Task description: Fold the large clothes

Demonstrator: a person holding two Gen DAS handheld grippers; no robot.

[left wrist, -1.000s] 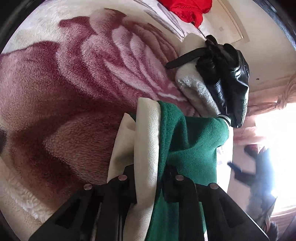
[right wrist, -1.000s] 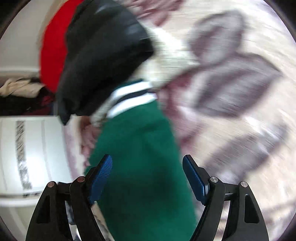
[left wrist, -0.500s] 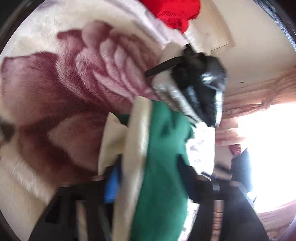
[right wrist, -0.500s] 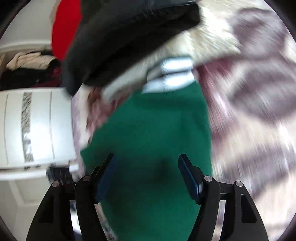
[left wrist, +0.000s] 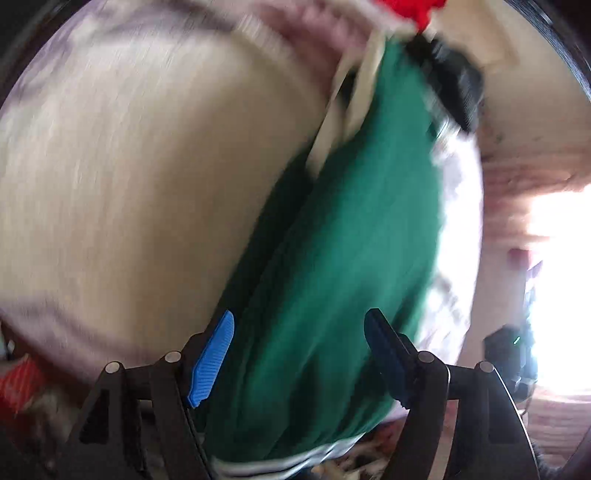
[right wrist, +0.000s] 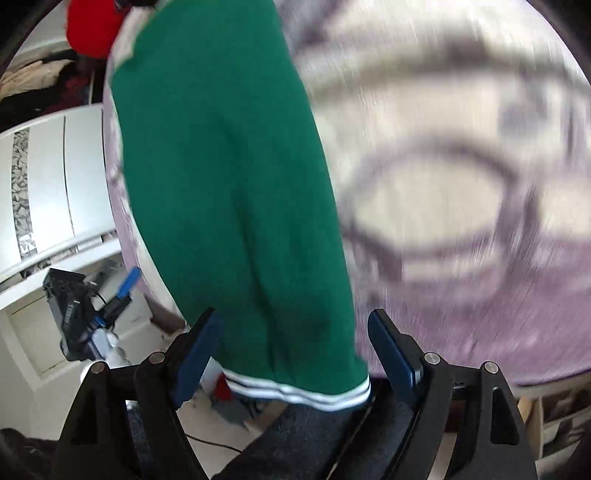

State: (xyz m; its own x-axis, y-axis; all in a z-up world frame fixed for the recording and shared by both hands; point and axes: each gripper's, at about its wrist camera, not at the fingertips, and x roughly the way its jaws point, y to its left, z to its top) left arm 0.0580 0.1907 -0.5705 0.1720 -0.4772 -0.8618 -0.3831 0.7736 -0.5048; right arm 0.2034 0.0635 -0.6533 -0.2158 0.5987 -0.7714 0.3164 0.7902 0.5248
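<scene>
A green garment [left wrist: 354, 236] with cream panels [left wrist: 354, 88] and a white-striped hem [right wrist: 306, 395] lies lengthwise along the edge of a bed with a floral plush blanket [right wrist: 461, 166]. My left gripper [left wrist: 299, 354] is open, its blue pads either side of the green cloth near the striped hem; whether they touch it I cannot tell. My right gripper [right wrist: 291, 350] is open, jaws astride the hem end, which hangs at the bed edge. Both views are motion-blurred.
A black garment [left wrist: 454, 85] and a red garment [right wrist: 92, 29] lie at the far end of the bed. A white wardrobe [right wrist: 55, 173] stands left of the bed. A bright window [left wrist: 554, 277] is at the right. Another gripper device [right wrist: 85, 314] lies on the floor.
My left gripper let go of the cream and green cloth and opened. Both grippers drew back along the garment to its striped hem end at the bed edge.
</scene>
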